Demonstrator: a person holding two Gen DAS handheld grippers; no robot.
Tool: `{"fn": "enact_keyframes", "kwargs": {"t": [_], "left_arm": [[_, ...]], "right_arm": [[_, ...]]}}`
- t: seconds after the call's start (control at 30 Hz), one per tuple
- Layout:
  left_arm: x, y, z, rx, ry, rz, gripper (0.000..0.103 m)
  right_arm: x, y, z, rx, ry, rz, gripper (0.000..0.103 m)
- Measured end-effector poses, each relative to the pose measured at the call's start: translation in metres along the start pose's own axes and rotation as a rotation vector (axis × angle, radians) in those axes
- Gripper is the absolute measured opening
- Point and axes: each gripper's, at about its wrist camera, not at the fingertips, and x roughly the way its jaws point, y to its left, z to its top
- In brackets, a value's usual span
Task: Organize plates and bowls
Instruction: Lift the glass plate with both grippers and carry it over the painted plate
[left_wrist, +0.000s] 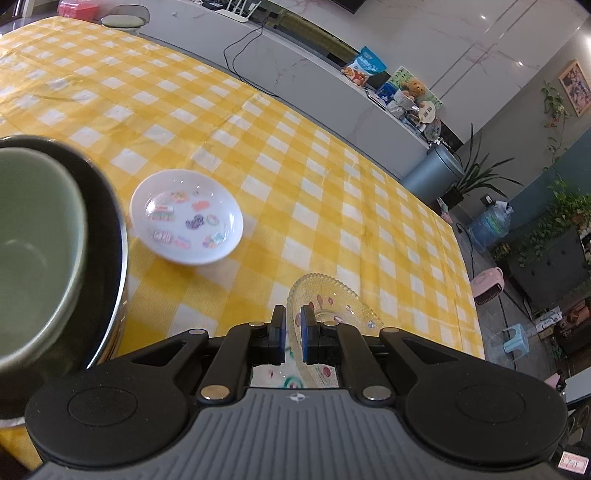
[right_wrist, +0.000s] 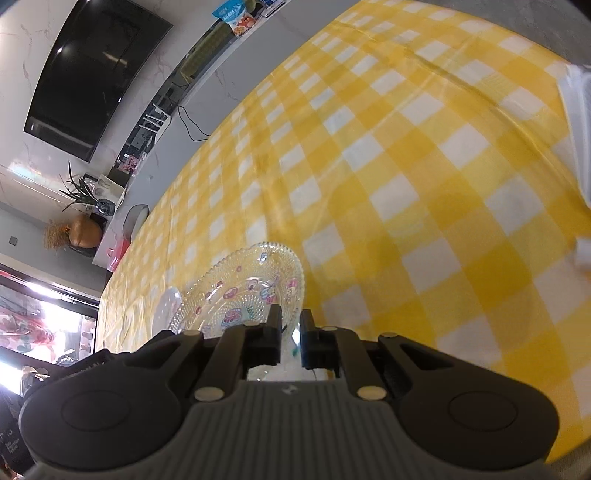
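Note:
My left gripper (left_wrist: 293, 325) is shut on the rim of a clear glass plate (left_wrist: 332, 299) with beaded edge and cartoon prints, held tilted above the yellow checked tablecloth (left_wrist: 332, 177). My right gripper (right_wrist: 290, 326) is shut on the rim of a clear glass plate (right_wrist: 243, 288) of the same look, also tilted on edge. A white plate with stickers (left_wrist: 186, 218) lies flat on the cloth ahead of the left gripper. A green bowl (left_wrist: 33, 236) sits nested in a dark metal-sided bowl (left_wrist: 110, 258) at the left.
A white object (right_wrist: 578, 140) lies at the right edge of the right wrist view. A grey counter (left_wrist: 314, 62) with cables, snack bags and toys runs behind the table. Plants, a water jug (left_wrist: 493, 221) and stools stand beyond the table's right side.

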Motion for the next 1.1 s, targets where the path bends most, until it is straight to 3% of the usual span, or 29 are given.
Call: {"fn": "enact_keyframes", "kwargs": {"t": [0.43,1.07,1.1], "left_arm": [[-0.024,0.014,-0.021,0.021,0.003,-0.002,0.008],[-0.017,0.025,-0.038,0.072,0.036,0.049,0.008],[-0.017,0.025,-0.038,0.076,0.035,0.049,0.008]], "right_arm": [[-0.015,0.004,-0.034,-0.038,0.014,-0.018,0.008],[-0.004,0.034,-0.045,-0.3,-0.01,-0.165,0.01],[-0.004,0.036,-0.046,-0.303,-0.01,-0.201,0.01]]}}
